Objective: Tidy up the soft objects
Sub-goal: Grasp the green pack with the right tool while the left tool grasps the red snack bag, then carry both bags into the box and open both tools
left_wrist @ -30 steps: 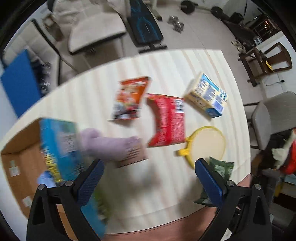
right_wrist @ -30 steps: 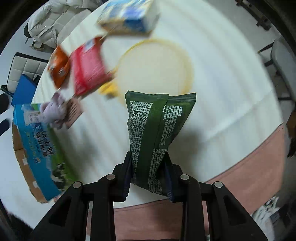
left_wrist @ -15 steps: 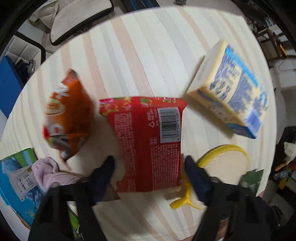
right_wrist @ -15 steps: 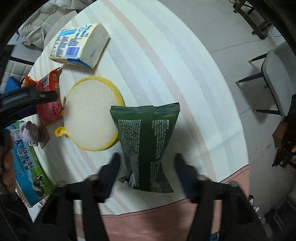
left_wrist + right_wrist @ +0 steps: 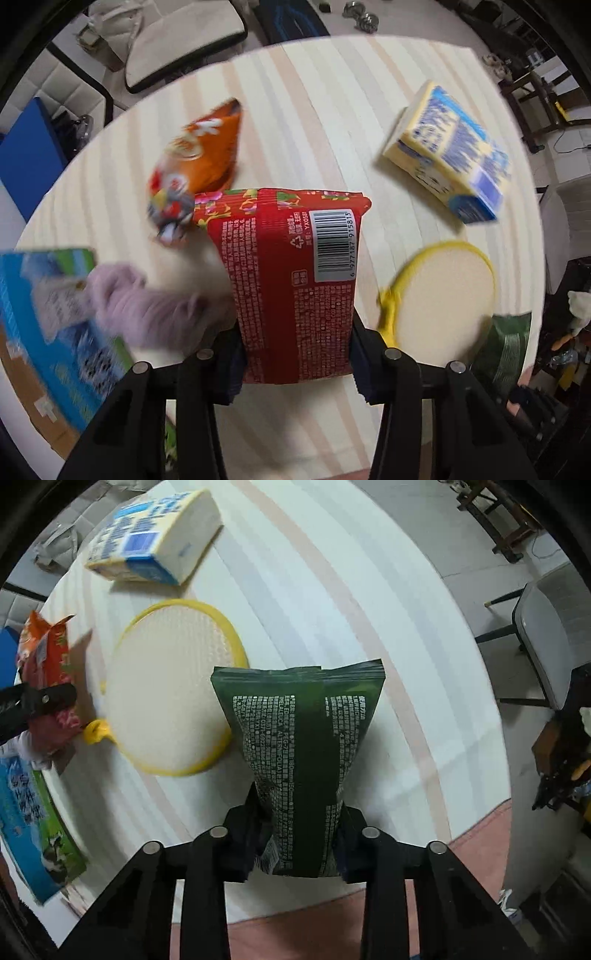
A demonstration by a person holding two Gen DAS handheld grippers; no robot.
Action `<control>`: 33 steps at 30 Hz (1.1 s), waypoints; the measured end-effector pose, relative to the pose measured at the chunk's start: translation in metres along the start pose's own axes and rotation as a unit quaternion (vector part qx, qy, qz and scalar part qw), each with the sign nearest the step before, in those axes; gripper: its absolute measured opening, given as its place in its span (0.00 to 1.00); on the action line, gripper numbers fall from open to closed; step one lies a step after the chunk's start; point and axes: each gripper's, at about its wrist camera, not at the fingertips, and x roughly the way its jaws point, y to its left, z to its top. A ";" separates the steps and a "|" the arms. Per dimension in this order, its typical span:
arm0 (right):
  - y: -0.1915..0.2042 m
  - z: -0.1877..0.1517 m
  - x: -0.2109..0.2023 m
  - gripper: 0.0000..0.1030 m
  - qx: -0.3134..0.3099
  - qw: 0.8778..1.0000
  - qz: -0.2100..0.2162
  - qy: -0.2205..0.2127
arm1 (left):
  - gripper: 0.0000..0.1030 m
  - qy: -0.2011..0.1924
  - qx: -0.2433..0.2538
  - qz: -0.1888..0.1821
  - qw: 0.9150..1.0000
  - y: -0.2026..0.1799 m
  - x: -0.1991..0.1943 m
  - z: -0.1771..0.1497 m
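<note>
Pinching the red plastic snack packet (image 5: 295, 280) by its near end, long axis pointing away, left gripper (image 5: 295, 369) sits right of the blue-green cardboard box (image 5: 55, 332); right gripper (image 5: 295, 845) clamps the dark green foil pouch (image 5: 299, 746) over the desk (image 5: 332, 590).

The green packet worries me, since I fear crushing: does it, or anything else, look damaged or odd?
No damage shows. The green packet is pinched narrow where the right gripper clamps it; the red packet keeps its shape.

A round striped table (image 5: 306, 92) is ringed by a cushioned chair (image 5: 181, 37), dumbbells (image 5: 360, 16) on pale floor tiles (image 5: 424, 528), wooden chairs (image 5: 543, 99) and a grey chair (image 5: 550, 635).
</note>
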 end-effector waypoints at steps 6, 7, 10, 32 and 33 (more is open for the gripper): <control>0.017 -0.035 -0.049 0.32 -0.029 0.998 0.034 -0.035 | 0.43 -0.039 -0.022 -0.054 0.998 0.019 -0.057 -0.066; 0.022 -0.043 -0.060 0.32 -0.037 0.998 0.044 -0.041 | 0.43 -0.047 -0.027 -0.061 0.997 0.029 -0.065 -0.073; 0.051 -0.070 -0.094 0.32 -0.067 0.993 0.075 -0.059 | 0.43 -0.077 -0.049 -0.079 0.993 0.061 -0.100 -0.099; 0.450 -0.134 -0.109 0.32 -0.273 0.943 0.192 -0.003 | 0.43 -0.048 -0.214 0.006 0.976 0.411 -0.098 -0.131; 0.458 -0.132 -0.103 0.32 -0.271 0.944 0.190 -0.001 | 0.43 -0.042 -0.214 0.005 0.976 0.416 -0.094 -0.127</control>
